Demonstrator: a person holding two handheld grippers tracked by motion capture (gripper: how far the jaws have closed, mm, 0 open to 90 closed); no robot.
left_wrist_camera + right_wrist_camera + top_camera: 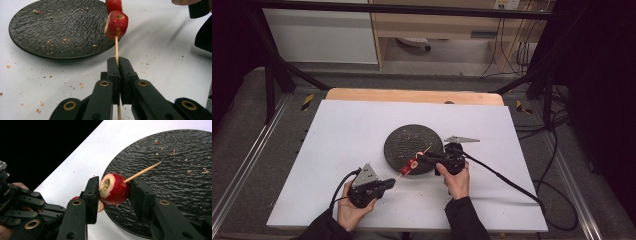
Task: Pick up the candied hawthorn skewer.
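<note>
A thin wooden skewer (116, 47) carries two red, cored fruit pieces. My left gripper (118, 62) is shut on the skewer's lower end and holds it slanting over the near edge of a round black plate (404, 142). My right gripper (113, 187) has its jaws on both sides of the upper fruit piece (115, 188), with the pads touching its skin. The second piece (100, 206) sits just behind it on the stick. The skewer's pointed tip (142, 172) sticks out past the fruit over the plate. In the high view the fruit (410, 165) hangs between the left gripper (389, 184) and the right gripper (422, 159).
The plate (60, 27) holds scattered crumbs, and more crumbs dot the white tabletop (352, 130) around it. A black cable (507, 182) trails from the right gripper to the right. A wooden strip (412, 95) borders the table's far edge.
</note>
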